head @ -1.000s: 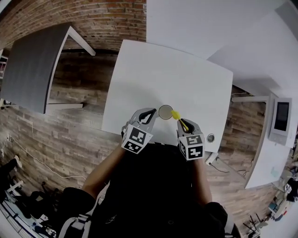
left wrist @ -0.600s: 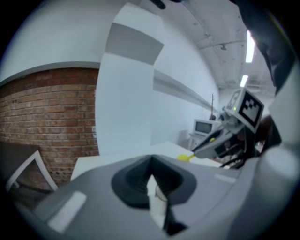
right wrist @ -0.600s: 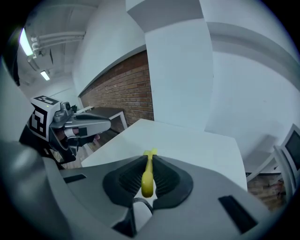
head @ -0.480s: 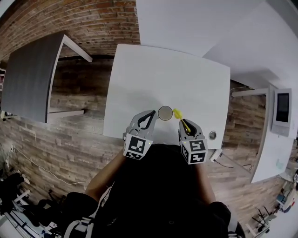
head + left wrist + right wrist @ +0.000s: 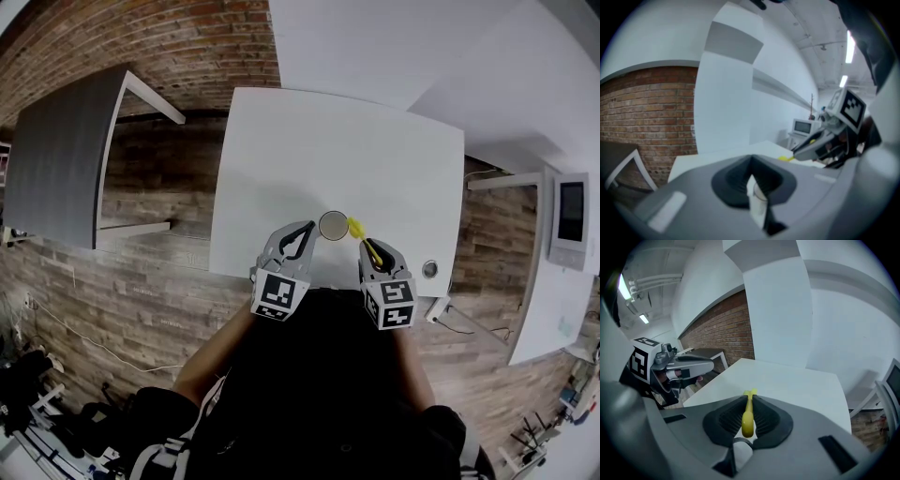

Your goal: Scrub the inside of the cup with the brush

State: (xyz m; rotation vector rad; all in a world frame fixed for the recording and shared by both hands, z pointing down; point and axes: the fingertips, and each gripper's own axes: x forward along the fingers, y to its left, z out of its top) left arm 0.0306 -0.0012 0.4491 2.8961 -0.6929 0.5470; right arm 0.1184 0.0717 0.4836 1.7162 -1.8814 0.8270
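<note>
Centrally, near the front edge of the white table (image 5: 328, 150), the left gripper (image 5: 307, 232) is clamped on the wall of the cup (image 5: 333, 226). The right gripper (image 5: 367, 247) is closed on the yellow brush (image 5: 357, 232), whose head lies just beside the cup's rim.

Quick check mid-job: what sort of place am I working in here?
Probably a lab or workshop-style room rather than a home: a plain white table, a brick wall, a plank floor, a microwave off to one side, and strip lights overhead.

Yellow brush (image 5: 355, 228) (white table (image 5: 337, 150))
</note>
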